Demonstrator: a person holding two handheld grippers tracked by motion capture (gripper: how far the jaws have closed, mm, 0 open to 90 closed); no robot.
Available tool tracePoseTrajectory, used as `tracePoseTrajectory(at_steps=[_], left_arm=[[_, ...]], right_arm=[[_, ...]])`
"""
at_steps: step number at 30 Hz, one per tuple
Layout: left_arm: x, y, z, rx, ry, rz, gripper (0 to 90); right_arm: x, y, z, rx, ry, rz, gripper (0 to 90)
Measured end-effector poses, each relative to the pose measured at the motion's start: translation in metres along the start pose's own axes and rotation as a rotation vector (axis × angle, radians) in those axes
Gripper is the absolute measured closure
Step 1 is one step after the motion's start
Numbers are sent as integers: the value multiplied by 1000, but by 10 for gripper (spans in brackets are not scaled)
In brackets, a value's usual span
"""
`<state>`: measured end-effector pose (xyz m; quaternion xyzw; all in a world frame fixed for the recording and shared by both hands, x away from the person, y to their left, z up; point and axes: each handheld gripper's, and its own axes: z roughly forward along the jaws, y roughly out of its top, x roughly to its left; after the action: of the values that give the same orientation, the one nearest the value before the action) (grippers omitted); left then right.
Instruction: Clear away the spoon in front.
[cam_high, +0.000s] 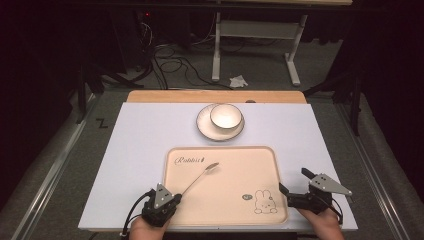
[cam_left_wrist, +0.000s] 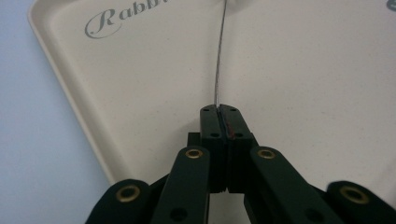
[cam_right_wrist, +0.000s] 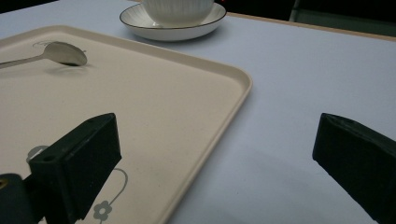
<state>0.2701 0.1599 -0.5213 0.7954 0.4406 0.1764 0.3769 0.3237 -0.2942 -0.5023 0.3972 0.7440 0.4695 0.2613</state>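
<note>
A metal spoon (cam_high: 200, 177) lies slantwise over the beige tray (cam_high: 235, 170), its bowl toward the tray's far left. My left gripper (cam_high: 177, 197) at the tray's near left corner is shut on the end of the spoon's handle (cam_left_wrist: 219, 60), seen pinched between the pads of the left gripper (cam_left_wrist: 219, 109). In the right gripper view the spoon's bowl (cam_right_wrist: 63, 53) casts a shadow on the tray (cam_right_wrist: 163, 93). My right gripper (cam_high: 292, 180) stands open at the tray's near right edge, and nothing lies between the fingers of the right gripper (cam_right_wrist: 215, 130).
A white bowl (cam_high: 226, 116) sits on a dark-rimmed saucer (cam_high: 205, 127) beyond the tray's far edge, also seen as the bowl (cam_right_wrist: 177, 9) on its saucer (cam_right_wrist: 140, 21). The white tabletop (cam_high: 140, 145) surrounds the tray. A rabbit drawing (cam_high: 265, 201) marks the tray's near right.
</note>
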Motion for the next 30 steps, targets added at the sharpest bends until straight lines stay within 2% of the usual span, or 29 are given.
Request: tracePoseTrajectory(at_steps=[5,12,14,15,17,19,21,26,30], left_arm=[[3,0,-1,-9,-22,-33,882],[10,-1,-2,-34,-57,-102,863],[10,-2,-3,-44,-54,-100,817],[10,-2,-3,-47,-41,-97,786],[11,-2,-5,-52,-28,-91,774],[13,-1,-7,-60,-19,-85,829],[12,-1,-6,-47,-13,-71,900],[7,2,-2,-5,14,-12,900],[2,3,1,12,11,12,900]], right_arm=[[0,0,0,1,1,-2,16],[1,0,0,3,1,-1,16],[1,0,0,7,2,9,16],[1,0,0,4,2,-2,16],[1,0,0,4,1,2,16],[0,0,0,1,2,0,16],[0,0,1,3,2,1,16],[1,0,1,4,4,-5,17],[1,0,1,5,3,-1,17]])
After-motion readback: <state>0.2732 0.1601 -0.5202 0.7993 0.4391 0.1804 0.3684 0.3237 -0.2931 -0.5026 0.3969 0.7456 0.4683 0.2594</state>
